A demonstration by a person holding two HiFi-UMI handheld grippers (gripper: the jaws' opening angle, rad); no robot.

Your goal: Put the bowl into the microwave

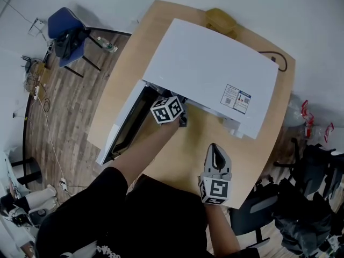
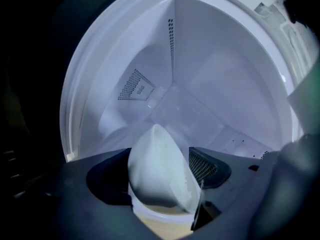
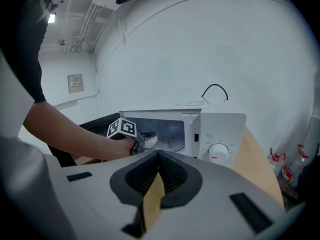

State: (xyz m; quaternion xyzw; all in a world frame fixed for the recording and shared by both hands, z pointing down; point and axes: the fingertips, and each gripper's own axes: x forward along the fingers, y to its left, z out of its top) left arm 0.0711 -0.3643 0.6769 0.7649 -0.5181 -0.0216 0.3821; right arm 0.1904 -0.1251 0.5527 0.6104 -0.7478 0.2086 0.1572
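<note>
The white microwave (image 1: 209,69) stands on the round wooden table (image 1: 177,160) with its door (image 1: 126,125) swung open to the left. My left gripper (image 1: 181,118) reaches into the oven's mouth. In the left gripper view a white bowl (image 2: 160,169) sits tilted between the widely spread jaws of that gripper (image 2: 160,153), in front of the bright cavity and its glass turntable (image 2: 185,114). I see no firm press of the pads on it. From the right gripper view the bowl (image 3: 149,140) shows just inside the opening. My right gripper (image 1: 216,156) hovers over the table's front, shut and holding nothing.
The control dial (image 3: 218,152) is on the microwave's right panel. A yellow object (image 1: 220,19) and a black cable (image 1: 280,62) lie behind the oven. A blue chair (image 1: 64,28) stands at the far left, and dark chairs (image 1: 301,198) crowd the right.
</note>
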